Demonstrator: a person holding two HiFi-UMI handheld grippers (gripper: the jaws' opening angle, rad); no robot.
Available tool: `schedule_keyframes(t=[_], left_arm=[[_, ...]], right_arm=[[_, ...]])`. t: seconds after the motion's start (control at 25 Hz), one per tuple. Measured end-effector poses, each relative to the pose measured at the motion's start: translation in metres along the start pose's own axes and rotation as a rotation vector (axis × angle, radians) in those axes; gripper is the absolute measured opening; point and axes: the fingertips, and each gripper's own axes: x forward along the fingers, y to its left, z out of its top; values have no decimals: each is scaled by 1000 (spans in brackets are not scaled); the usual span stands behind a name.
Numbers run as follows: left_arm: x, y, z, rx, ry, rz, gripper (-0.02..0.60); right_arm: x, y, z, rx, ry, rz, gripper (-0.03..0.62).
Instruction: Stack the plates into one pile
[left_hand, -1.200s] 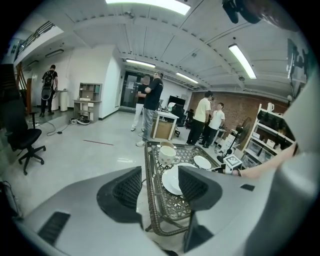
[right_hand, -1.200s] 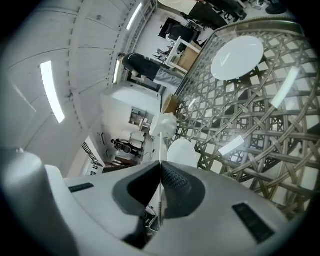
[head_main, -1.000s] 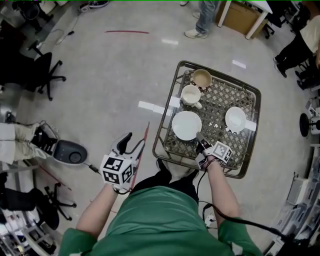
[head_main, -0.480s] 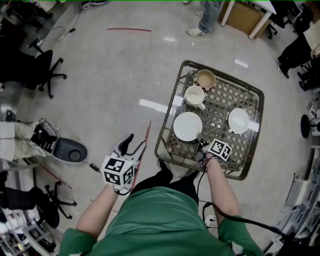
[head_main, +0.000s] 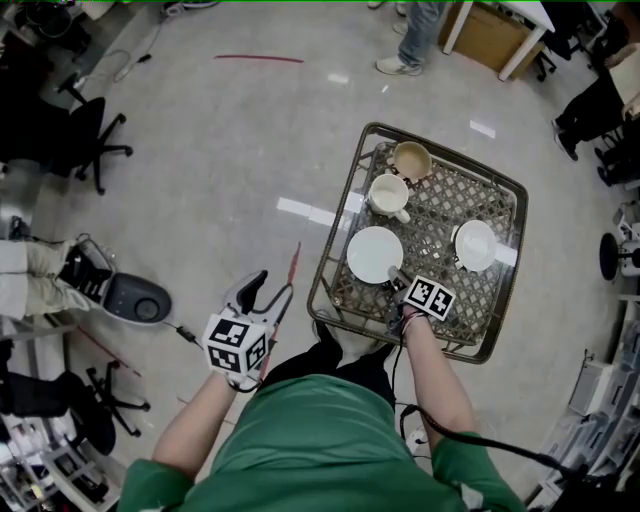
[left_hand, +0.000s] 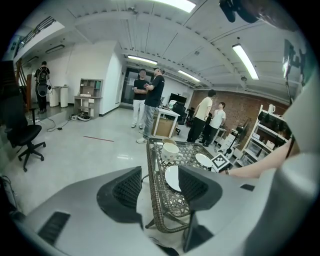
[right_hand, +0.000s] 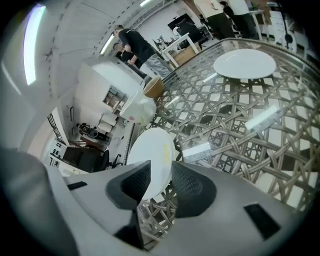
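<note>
Two white plates lie apart on the wicker table (head_main: 340, 300): a larger plate (head_main: 374, 254) near the front left and a smaller plate (head_main: 475, 244) to the right. My right gripper (head_main: 399, 277) points down at the larger plate's near rim. In the right gripper view the larger plate (right_hand: 152, 150) has its rim in the gap of the right gripper (right_hand: 161, 175), whose jaws have just been opening; the pads stand apart from it. The smaller plate (right_hand: 244, 63) lies further off. My left gripper (head_main: 262, 288) hangs open over the floor left of the table, nothing between its jaws.
A white mug (head_main: 388, 194) and a brown cup (head_main: 411, 158) stand at the table's back left corner. A grey floor device (head_main: 140, 303) and office chairs (head_main: 90, 140) are on the left. People stand beyond the table (left_hand: 150, 100).
My right gripper has come down and rolled, settling at the larger plate's near rim. The left gripper has stayed where it was.
</note>
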Motion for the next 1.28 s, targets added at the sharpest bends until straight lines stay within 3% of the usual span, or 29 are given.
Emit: schedule_keyframes(t=[0.24, 0.32, 0.52, 0.76, 1.08, 1.28], left_arm=[[0, -1, -1, -4, -4, 0, 239], [0, -1, 1, -4, -8, 0, 239], [5, -8, 9, -2, -36, -2, 239], [16, -36, 31, -5, -98, -25, 239], [27, -93, 71, 18, -205, -60, 239], [28, -127, 93, 31, -251, -75, 229]], right_arm=[[2, 7, 0, -128, 24, -52, 248], [-2, 10, 4, -149, 7, -64, 256], [-34, 26, 32, -251, -89, -57, 255], [-113, 61, 71, -354, -229, -16, 253], [-217, 107, 118, -680, -402, -32, 189], [-271, 116, 134, -743, -486, -26, 150]])
